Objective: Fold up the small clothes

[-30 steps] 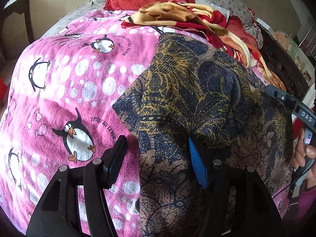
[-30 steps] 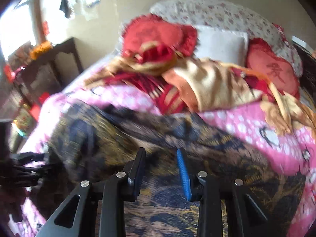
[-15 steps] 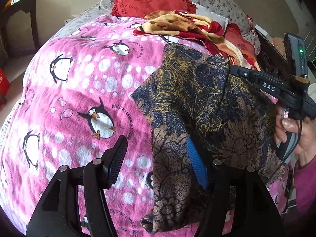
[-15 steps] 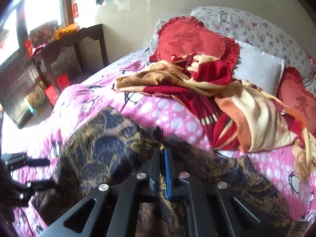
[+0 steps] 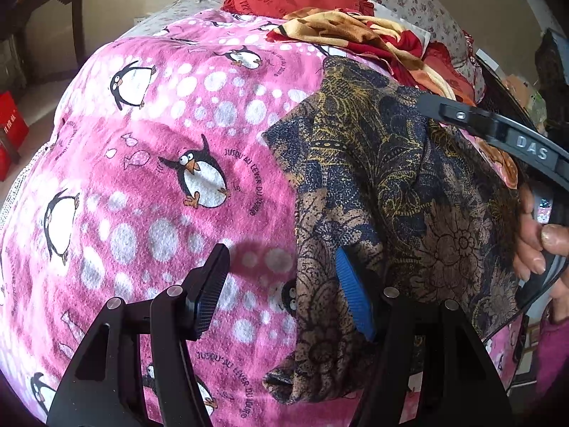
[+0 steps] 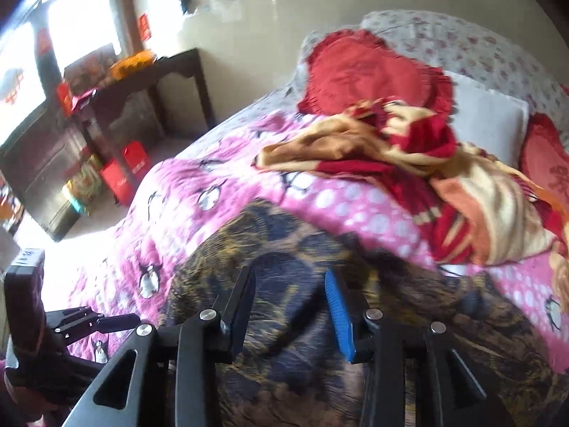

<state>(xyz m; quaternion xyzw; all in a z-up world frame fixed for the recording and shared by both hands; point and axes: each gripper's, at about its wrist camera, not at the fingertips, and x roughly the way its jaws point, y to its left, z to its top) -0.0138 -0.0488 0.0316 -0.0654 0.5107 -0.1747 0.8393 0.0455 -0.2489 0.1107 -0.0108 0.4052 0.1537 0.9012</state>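
Both grippers, left (image 5: 281, 291) and right (image 6: 290, 311), fingers spread, gripping nothing, over dark floral garment (image 5: 384, 178) lying half-folded on pink penguin blanket (image 5: 160, 163) atop bed; risk: slack folded layer sliding open if nudged.

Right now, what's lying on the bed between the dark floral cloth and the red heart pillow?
In the right wrist view, pink penguin blanket, then a crumpled red and tan blanket, lie between the dark floral cloth and the red heart pillow.
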